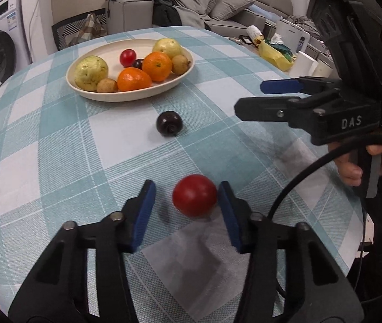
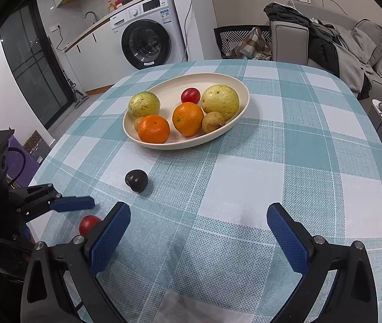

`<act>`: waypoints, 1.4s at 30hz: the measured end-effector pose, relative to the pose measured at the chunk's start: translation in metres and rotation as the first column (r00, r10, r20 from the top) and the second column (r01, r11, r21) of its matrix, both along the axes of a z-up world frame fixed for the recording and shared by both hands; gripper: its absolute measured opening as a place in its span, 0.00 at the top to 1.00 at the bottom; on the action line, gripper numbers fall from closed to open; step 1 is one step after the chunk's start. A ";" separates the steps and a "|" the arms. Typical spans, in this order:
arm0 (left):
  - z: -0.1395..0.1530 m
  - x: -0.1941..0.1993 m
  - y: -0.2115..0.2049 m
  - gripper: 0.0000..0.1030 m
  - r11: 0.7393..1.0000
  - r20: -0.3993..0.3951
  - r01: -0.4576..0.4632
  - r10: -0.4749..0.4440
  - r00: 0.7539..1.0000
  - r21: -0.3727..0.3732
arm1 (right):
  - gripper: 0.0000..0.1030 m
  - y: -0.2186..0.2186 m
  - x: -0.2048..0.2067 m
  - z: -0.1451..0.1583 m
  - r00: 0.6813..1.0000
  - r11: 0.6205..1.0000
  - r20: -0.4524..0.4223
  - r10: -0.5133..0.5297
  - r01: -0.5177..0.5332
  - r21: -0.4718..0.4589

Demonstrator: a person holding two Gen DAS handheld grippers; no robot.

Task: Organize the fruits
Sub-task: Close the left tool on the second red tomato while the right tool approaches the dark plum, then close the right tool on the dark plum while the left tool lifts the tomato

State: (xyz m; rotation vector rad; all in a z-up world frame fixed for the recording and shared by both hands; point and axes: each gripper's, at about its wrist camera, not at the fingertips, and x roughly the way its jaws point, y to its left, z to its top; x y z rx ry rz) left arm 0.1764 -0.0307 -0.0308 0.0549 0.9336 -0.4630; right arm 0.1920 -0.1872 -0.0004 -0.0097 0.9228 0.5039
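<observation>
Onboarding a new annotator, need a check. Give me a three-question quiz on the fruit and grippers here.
1. How many fruits lie on the checked teal tablecloth outside the oval cream bowl?
2. True or false: the right gripper is shut on an orange.
3. What sits between the left gripper's jaws? A: round red fruit. B: orange. C: nothing.
Key: 1: two, the round red fruit and the round dark purple fruit. 2: false, its jaws stand open and empty. 3: A.
</observation>
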 end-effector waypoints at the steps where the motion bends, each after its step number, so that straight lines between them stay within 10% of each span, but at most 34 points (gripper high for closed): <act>1: 0.000 0.000 0.000 0.71 1.000 -0.004 0.011 -0.011 1.000 -0.005 | 0.00 0.000 0.000 0.000 1.000 1.000 -0.001 -0.001 0.001 0.000; 32: 0.029 0.009 0.071 0.72 0.962 0.112 -0.240 0.254 0.961 -0.127 | 0.05 0.075 0.003 -0.018 0.984 0.976 0.008 0.180 -0.178 -0.122; 42: 0.027 0.011 0.083 0.72 0.952 0.103 -0.276 0.291 0.951 -0.134 | 0.37 0.087 0.011 -0.020 0.981 0.977 0.001 0.196 -0.195 -0.083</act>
